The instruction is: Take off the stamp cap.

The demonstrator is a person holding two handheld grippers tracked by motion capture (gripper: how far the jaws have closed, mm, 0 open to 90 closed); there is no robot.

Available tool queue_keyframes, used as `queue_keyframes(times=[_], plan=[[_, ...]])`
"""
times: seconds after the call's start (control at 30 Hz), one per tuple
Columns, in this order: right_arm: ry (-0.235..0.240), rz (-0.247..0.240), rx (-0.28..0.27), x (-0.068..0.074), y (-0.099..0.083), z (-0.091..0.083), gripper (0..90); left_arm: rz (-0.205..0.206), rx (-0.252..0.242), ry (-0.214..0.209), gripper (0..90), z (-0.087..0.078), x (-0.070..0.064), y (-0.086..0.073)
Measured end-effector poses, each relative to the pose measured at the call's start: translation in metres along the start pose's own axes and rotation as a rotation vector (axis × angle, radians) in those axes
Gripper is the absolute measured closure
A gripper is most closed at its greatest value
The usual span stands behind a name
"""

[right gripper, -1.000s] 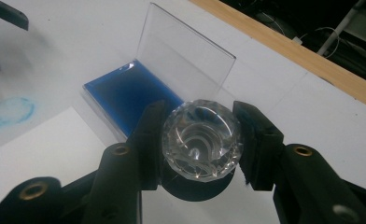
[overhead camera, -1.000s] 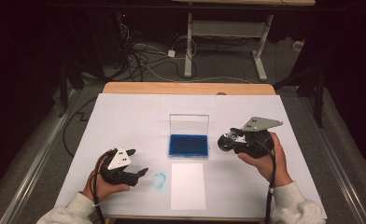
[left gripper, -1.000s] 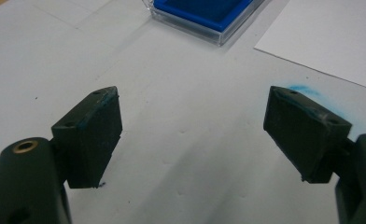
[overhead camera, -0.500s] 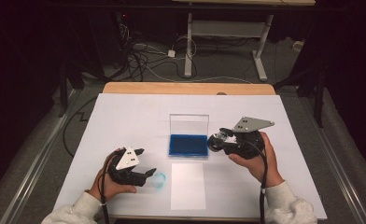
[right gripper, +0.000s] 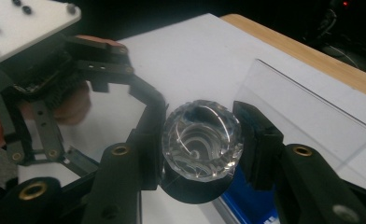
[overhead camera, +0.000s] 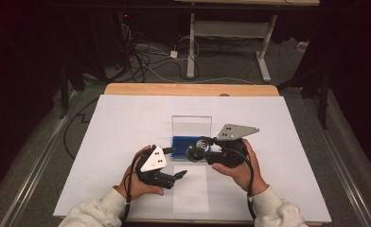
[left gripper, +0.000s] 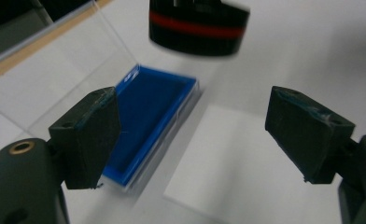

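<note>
My right gripper (overhead camera: 198, 150) (right gripper: 202, 140) is shut on a round faceted glass piece (right gripper: 202, 135) with a black body, held just above the near right part of a blue box (overhead camera: 181, 142). In the left gripper view that body (left gripper: 197, 28) is black with a red band, blurred, over the box (left gripper: 148, 121). The box's clear lid (overhead camera: 191, 125) (right gripper: 302, 116) stands open at the back. My left gripper (overhead camera: 176, 163) (left gripper: 197, 130) is open with nothing between its jaws, low over the table just left of a white sheet (overhead camera: 190, 189) (left gripper: 246, 158), pointing toward the box.
A white cover (overhead camera: 127, 123) lies over the table, with a wooden edge (overhead camera: 188, 89) at the far side. The left gripper's white plate (right gripper: 17, 23) and hand are close beside the glass piece. Cables and desk legs lie on the floor beyond.
Both grippers have moved toward the middle. The right one brought the glass piece left, over the box. The left one moved right to the sheet's edge, over where a small pale blue thing lay.
</note>
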State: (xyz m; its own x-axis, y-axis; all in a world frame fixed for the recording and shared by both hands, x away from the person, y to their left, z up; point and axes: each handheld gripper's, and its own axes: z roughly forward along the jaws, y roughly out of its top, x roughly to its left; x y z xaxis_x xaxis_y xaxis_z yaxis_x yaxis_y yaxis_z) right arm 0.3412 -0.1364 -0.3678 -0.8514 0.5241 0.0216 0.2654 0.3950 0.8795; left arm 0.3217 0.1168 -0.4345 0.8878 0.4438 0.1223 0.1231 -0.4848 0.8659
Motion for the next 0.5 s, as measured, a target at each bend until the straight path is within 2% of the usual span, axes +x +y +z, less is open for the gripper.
queue_keyframes(times=[0.03, 0.13, 0.23, 0.33, 0.5], plan=[[0.008, -0.004, -0.009, 0.002, 0.000, 0.000, 56.9, 0.004, -0.038, 0.018, 20.0, -0.001, -0.003, 0.005], [0.021, 0.000, -0.030, 0.006, 0.000, 0.001, 57.0, 0.025, -0.056, 0.029, 22.9, 0.000, -0.007, 0.010], [0.044, 0.024, -0.038, 0.007, -0.002, 0.003, 56.9, 0.053, -0.047, 0.049, 28.3, 0.002, -0.011, 0.012], [0.040, 0.037, -0.044, 0.007, -0.003, 0.004, 56.9, 0.051, -0.042, 0.061, 34.2, 0.004, -0.012, 0.011], [0.053, 0.067, -0.059, 0.007, -0.006, 0.007, 56.9, 0.050, -0.021, 0.052, 35.4, 0.009, -0.013, 0.010]])
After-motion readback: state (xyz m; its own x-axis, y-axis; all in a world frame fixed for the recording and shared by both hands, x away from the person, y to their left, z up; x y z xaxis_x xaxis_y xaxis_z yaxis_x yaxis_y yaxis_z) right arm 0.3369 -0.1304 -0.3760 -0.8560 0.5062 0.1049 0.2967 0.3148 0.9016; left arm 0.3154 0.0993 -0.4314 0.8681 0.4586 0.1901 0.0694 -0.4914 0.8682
